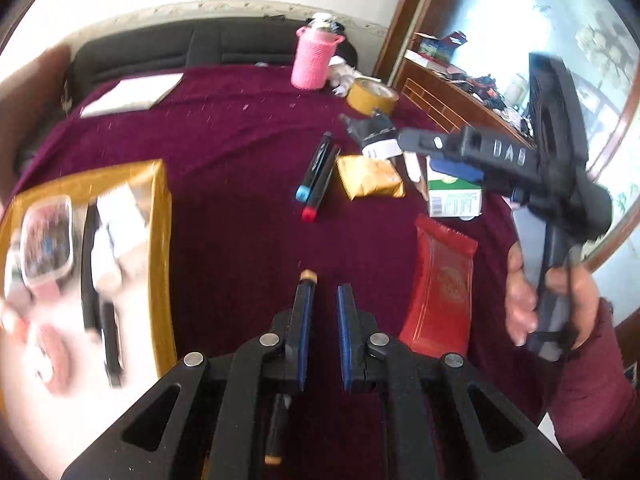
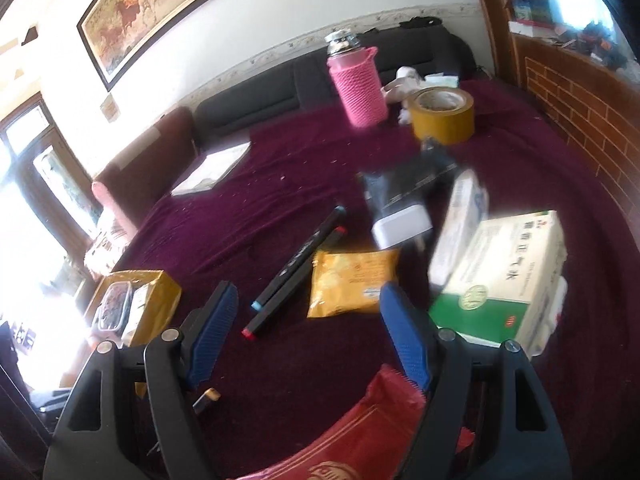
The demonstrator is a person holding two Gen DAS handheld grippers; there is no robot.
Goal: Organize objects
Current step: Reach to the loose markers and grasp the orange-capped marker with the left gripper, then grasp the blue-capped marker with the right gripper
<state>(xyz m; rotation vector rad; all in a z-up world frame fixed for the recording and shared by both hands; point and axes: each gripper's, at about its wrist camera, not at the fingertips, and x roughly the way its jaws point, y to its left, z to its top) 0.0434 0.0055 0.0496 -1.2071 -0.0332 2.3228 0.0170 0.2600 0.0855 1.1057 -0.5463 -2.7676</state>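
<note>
My left gripper point(image 1: 325, 288) hangs shut over the burgundy cloth, and only cloth shows in the thin gap between its blue pads. A black pen with tan ends point(image 1: 308, 277) runs beneath its left finger. It also shows low in the right wrist view point(image 2: 209, 396). The gold box point(image 1: 160, 240) at the left holds a clear container, pens and white items, all blurred. My right gripper point(image 2: 310, 294) stands open and empty above the red packet point(image 2: 360, 440). Beyond it lie the yellow packet point(image 2: 352, 284) and two black markers point(image 2: 296, 268).
A green-and-white carton point(image 2: 504, 276) sits at the right and a black pouch with a white cap point(image 2: 400, 204) behind it. A tape roll point(image 2: 444, 114), a pink bottle point(image 2: 360, 84) and a white notebook point(image 2: 216, 168) stand farther back. A hand and sleeve hold the right gripper point(image 1: 420, 152).
</note>
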